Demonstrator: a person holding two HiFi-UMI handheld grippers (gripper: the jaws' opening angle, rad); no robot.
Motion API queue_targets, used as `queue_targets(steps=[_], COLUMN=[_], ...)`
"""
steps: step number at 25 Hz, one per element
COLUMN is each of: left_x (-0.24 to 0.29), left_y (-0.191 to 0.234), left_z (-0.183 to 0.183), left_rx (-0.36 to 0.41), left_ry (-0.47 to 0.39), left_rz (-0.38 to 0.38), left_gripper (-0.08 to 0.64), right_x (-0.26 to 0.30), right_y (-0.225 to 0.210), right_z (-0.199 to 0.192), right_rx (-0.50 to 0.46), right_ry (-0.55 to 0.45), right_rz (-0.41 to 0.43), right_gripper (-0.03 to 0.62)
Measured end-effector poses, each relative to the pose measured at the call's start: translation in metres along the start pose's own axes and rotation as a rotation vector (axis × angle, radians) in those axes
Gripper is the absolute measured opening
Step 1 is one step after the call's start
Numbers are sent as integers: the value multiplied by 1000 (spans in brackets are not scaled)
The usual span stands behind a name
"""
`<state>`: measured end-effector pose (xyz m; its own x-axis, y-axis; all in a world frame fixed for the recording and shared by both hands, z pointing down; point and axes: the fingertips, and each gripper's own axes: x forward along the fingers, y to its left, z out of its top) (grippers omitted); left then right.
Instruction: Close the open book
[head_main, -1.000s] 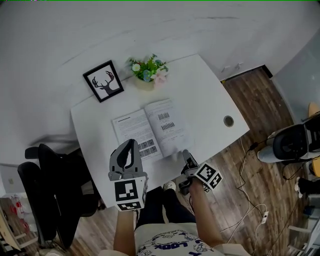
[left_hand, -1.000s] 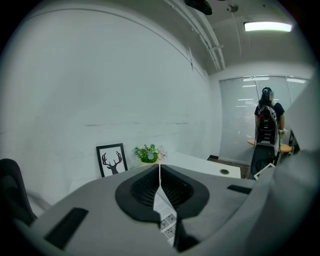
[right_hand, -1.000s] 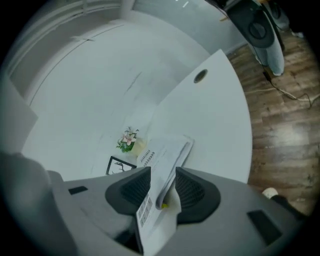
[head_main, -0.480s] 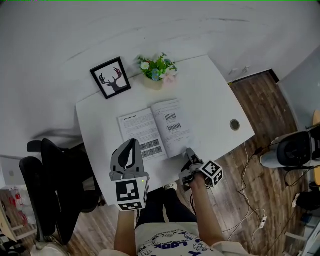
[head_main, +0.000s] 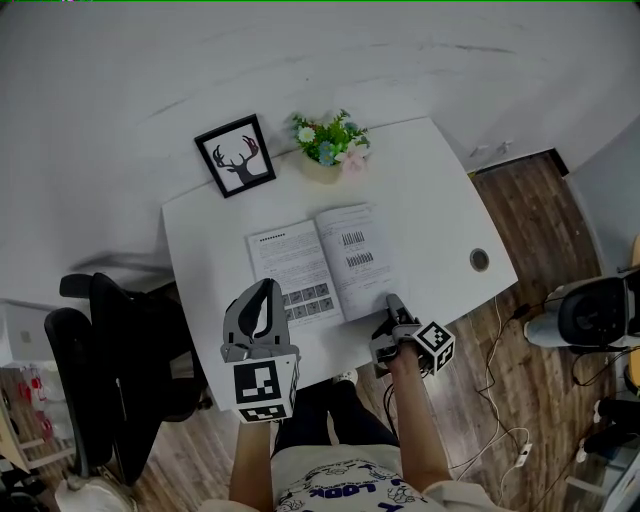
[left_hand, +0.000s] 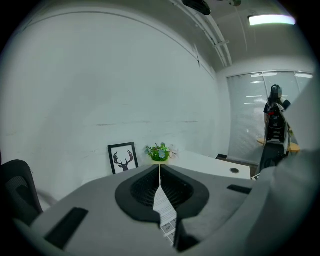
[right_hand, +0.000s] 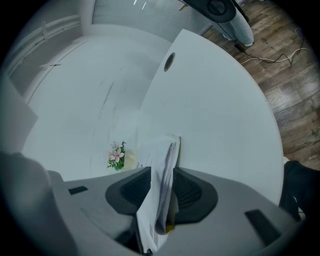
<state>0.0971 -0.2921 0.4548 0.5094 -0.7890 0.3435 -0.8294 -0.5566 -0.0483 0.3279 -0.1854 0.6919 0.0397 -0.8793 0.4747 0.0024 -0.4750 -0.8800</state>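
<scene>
Book (head_main: 320, 262) lies open on the white table (head_main: 430, 190), framed deer print (head_main: 235, 155) and potted flowers (head_main: 330, 143) behind it. My right gripper (head_main: 393, 303) pinches its right-hand pages at the near corner; my left gripper (head_main: 266, 285) hovers above, jaws nearly together, empty.

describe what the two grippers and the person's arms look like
Both are grey moulded handheld tools. The left gripper has curved grey jaws with dark ribbed pads and, at its rear, a white cube of black square markers. The right gripper matches it. No cables show. The forearms are unsleeved; the T-shirt is light with dark print.
</scene>
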Motion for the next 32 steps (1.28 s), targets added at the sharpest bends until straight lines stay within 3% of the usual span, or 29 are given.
queue_targets(steps=[6, 13, 26, 32], left_x=[0, -2, -18, -29], left_y=[4, 2, 9, 16], left_z=[1, 3, 8, 11], left_rx=[-2, -1, -12, -16], left_ry=[-4, -12, -41, -57], left_rz=[9, 9, 23, 37], left_gripper=[28, 28, 28, 28], right_x=[-2, -12, -33, -41], right_y=[-4, 9, 60, 78], right_z=[0, -1, -24, -40], right_rx=[26, 24, -182, -328], right_ry=[-17, -29, 15, 24], right_rz=[14, 91, 198, 215], right_gripper=[84, 46, 34, 34])
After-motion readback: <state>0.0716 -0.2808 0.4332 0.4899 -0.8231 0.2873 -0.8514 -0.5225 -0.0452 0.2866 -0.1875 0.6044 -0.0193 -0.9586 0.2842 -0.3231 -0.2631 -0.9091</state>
